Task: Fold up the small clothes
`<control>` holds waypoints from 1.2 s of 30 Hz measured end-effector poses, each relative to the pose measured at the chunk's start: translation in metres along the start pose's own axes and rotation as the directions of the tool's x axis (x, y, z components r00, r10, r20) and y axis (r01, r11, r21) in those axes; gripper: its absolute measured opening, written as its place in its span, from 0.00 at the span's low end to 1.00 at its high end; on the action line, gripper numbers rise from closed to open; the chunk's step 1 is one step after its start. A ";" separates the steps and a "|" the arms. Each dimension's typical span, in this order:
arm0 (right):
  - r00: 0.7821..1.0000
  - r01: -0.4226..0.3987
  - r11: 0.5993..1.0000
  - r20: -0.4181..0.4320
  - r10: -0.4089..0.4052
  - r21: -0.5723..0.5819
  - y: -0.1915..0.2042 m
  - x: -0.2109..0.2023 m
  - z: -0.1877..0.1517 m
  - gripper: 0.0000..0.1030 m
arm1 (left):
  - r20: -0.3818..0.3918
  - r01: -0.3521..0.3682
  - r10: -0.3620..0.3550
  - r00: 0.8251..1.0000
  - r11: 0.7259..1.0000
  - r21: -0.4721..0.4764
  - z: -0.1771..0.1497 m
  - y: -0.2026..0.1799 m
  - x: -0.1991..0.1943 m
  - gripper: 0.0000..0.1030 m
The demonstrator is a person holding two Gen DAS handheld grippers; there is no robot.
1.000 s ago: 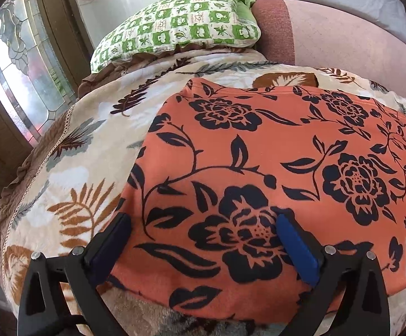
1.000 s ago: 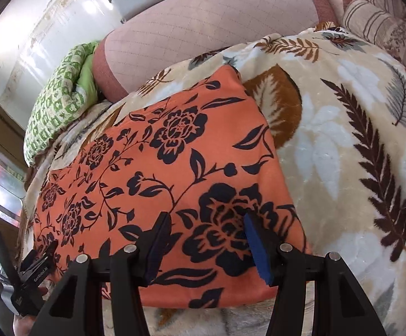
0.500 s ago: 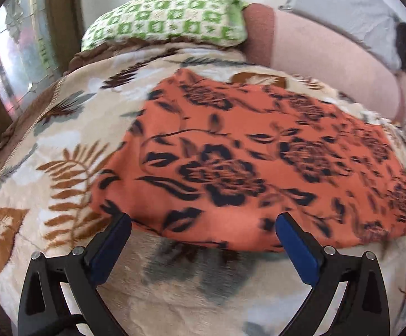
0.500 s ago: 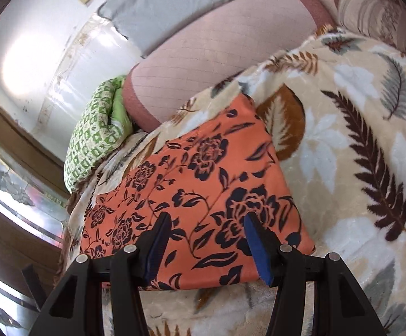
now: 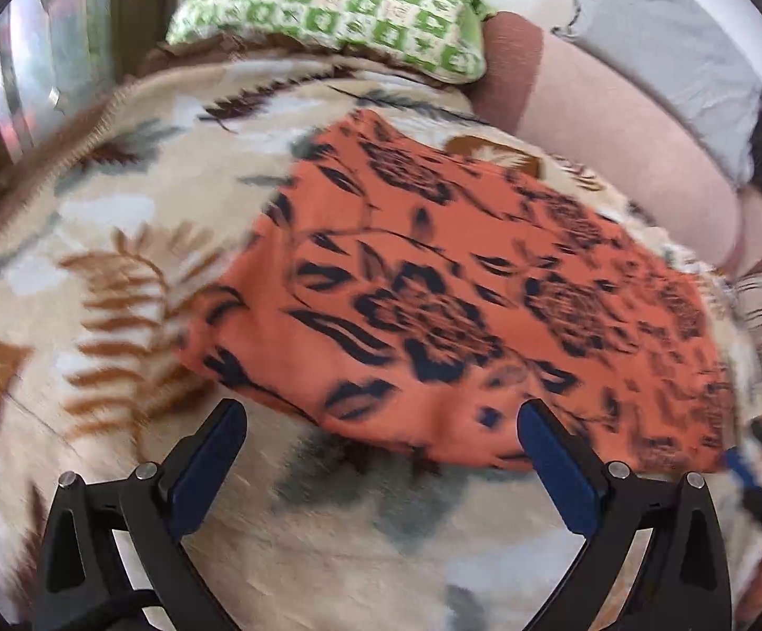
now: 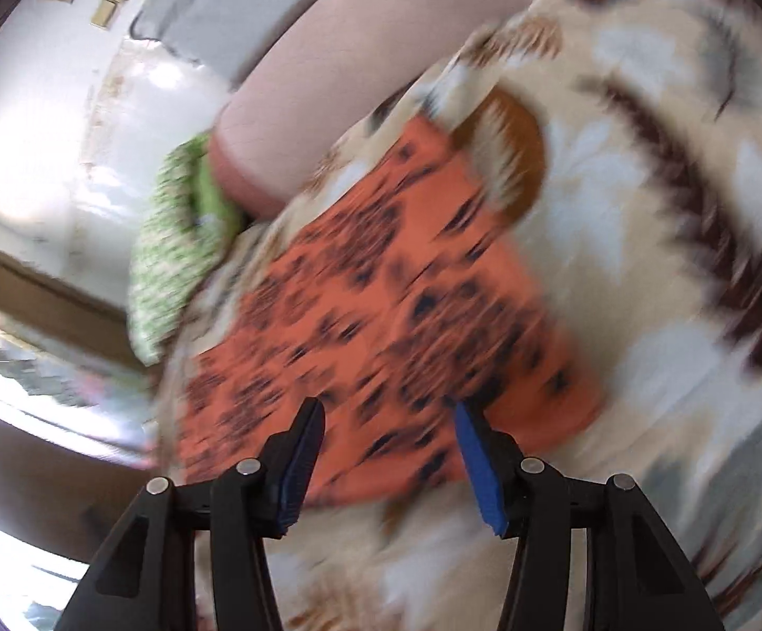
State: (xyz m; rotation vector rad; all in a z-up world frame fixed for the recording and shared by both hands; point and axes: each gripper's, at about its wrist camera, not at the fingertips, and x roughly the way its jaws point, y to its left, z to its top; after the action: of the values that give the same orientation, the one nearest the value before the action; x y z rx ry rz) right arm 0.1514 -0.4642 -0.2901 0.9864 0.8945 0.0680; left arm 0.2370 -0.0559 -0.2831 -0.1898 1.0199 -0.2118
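Your left gripper (image 5: 381, 420) and right gripper (image 6: 389, 415) hover near the orange cloth's (image 5: 460, 305) edge, jaws wide, empty.

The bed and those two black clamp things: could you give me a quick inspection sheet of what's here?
Surface: leaf-print blanket covering a bed.
Job's things: orange floral cloth lying flat on the blanket, held by neither gripper.
Clutter: green checked pillow, pink bolster, grey cushion at the far side.
Grippers: left gripper open, empty; right gripper open, empty, over the cloth's near edge.
Cables: nothing seen.
Surroundings: pale wall, patterned glass panel.
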 end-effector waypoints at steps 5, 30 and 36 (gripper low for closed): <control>0.994 -0.038 0.995 -0.094 0.047 0.090 0.002 0.021 -0.024 0.56 | -0.091 0.104 -0.107 0.990 0.994 -0.044 -0.007 -0.005 0.012 0.99; 0.984 -0.162 0.953 0.118 0.136 0.256 -0.043 0.058 0.016 0.59 | 0.033 0.296 -0.303 0.952 0.895 -0.332 0.034 0.029 0.042 0.75; 0.989 -0.051 0.988 0.145 0.030 0.145 -0.030 0.067 0.021 0.37 | 0.010 0.231 -0.237 0.971 0.933 -0.277 0.033 0.027 0.051 0.39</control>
State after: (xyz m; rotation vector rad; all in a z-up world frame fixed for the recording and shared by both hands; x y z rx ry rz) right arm 0.1994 -0.4673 -0.3489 1.1339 0.7559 -0.0353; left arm 0.2935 -0.0416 -0.3154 -0.5670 1.0476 -0.2881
